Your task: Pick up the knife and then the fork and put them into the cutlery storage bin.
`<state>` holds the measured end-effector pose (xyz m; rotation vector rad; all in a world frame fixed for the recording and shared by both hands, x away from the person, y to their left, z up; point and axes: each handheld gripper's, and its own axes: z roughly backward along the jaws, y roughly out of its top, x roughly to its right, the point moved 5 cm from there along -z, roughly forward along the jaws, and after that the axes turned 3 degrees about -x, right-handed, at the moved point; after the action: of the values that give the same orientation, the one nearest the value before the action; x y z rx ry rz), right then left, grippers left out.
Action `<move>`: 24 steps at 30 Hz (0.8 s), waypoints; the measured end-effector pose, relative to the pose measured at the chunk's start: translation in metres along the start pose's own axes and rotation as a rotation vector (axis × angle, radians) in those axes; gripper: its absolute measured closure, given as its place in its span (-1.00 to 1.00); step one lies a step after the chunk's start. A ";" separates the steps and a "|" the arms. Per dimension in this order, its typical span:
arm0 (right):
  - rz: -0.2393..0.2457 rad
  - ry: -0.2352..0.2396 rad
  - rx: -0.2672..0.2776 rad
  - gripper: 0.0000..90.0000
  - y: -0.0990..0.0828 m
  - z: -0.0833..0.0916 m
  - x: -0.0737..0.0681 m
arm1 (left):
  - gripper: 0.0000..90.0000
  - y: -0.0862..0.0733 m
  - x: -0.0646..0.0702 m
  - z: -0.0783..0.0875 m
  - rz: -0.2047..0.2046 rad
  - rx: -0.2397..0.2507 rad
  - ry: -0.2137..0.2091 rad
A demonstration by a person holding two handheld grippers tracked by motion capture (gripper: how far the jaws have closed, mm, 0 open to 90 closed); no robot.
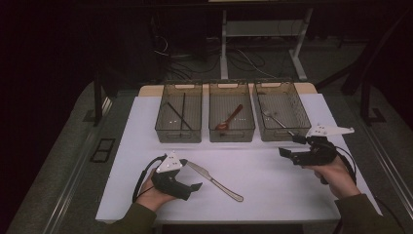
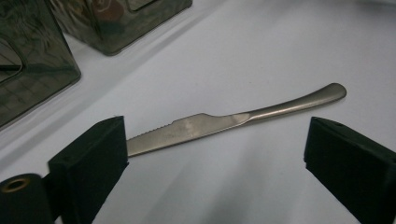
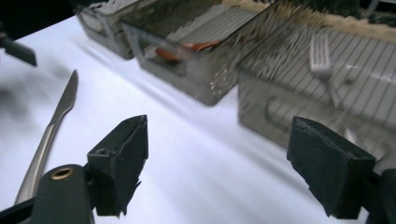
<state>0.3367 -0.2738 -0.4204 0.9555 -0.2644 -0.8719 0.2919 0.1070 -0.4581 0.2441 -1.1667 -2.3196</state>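
A steel table knife (image 1: 214, 181) lies flat on the white table (image 1: 263, 190), blade toward the left. My left gripper (image 1: 191, 174) rests beside the blade end, open; in the left gripper view the knife (image 2: 224, 122) lies just beyond my left gripper (image 2: 215, 144), untouched. My right gripper (image 1: 290, 146) hovers open and empty in front of the right bin (image 1: 302, 132). In the right gripper view my right gripper (image 3: 217, 144) faces the bins, with the knife (image 3: 51, 126) off to the left.
Three clear bins stand in a row at the back. The left bin (image 1: 178, 138) holds black chopsticks (image 1: 181, 113), the middle bin (image 1: 231, 138) a brown spoon (image 1: 230, 118), and the right one a metal fork (image 1: 276, 118). Table edges run close to both hands.
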 end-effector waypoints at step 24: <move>0.010 0.004 -0.032 -0.60 -0.060 -0.003 -0.023 | 0.93 0.026 -0.015 -0.008 -0.039 -0.096 -0.063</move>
<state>0.2919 -0.2714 -0.4664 0.9257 -0.2511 -0.8621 0.3173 0.0966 -0.4440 0.1615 -1.0858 -2.4260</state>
